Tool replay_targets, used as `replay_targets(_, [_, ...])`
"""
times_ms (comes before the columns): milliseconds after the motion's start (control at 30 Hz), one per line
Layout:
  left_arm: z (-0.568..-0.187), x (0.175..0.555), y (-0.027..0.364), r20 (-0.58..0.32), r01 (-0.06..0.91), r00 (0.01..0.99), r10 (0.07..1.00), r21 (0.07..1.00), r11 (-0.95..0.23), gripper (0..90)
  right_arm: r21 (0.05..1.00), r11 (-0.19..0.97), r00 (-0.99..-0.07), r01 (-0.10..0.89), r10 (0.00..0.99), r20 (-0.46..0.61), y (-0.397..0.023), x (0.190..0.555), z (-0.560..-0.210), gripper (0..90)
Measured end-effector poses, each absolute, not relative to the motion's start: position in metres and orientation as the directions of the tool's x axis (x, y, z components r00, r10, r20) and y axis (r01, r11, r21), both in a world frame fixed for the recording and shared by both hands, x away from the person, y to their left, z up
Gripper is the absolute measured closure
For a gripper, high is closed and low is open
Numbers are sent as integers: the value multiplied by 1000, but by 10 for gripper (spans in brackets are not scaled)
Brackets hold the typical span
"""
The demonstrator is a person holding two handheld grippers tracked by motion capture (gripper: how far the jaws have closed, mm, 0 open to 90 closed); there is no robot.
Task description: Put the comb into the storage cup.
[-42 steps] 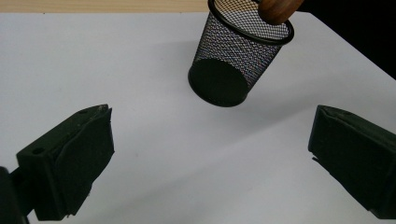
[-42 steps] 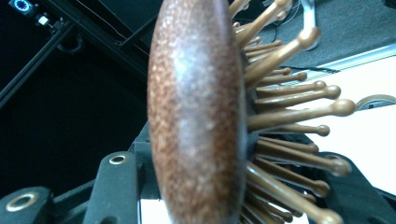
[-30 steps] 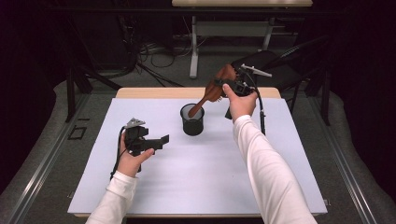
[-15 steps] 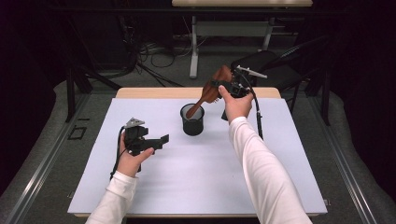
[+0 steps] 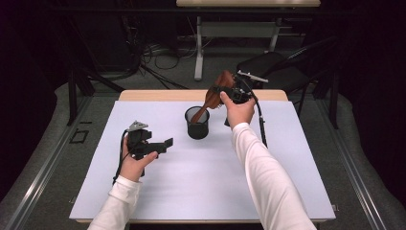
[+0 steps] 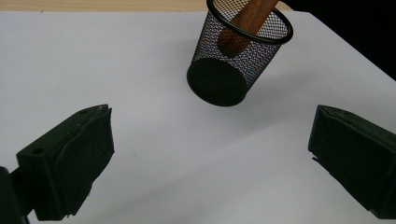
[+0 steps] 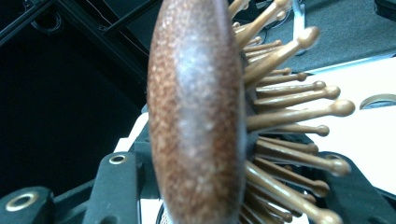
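Observation:
A wooden hairbrush leans with its handle down inside a black mesh cup at the far middle of the white table top. My right gripper is shut on the brush head, above and right of the cup. In the right gripper view the brown back of the hairbrush and its wooden pins stand between the jaws. My left gripper rests at the left of the table, open and with nothing in it. The left gripper view shows the mesh cup ahead of it, with the brush handle inside.
A bare wooden strip runs along the table's far edge. A dark chair stands behind the table at the right, and cables lie on the floor beyond. The right gripper's cable hangs down over the table.
The right hand with the hairbrush has shifted slightly to the left, with the handle still in the cup. The left gripper has not moved.

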State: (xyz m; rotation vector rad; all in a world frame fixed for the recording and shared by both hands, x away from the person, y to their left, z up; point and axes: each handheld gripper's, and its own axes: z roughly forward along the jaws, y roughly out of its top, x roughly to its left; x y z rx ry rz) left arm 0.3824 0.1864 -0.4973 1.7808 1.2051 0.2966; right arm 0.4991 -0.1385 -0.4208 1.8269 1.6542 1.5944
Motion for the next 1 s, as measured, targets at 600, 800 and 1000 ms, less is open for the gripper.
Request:
replay_targets(600, [-498,383,188,-289,604,485,825,794,-76,2,719,-344,-197,604,810,553,-130,501,-442,470])
replay_targets(800, [-498,383,188,-289,605,483,827,792,-77,2,723,-325,-205,610,816,540,-125,501,-447,469])
replay_targets(1000, [-498,383,188,-289,605,481,828,793,-74,2,725,-315,-202,612,824,529,-123,501,-451,468])
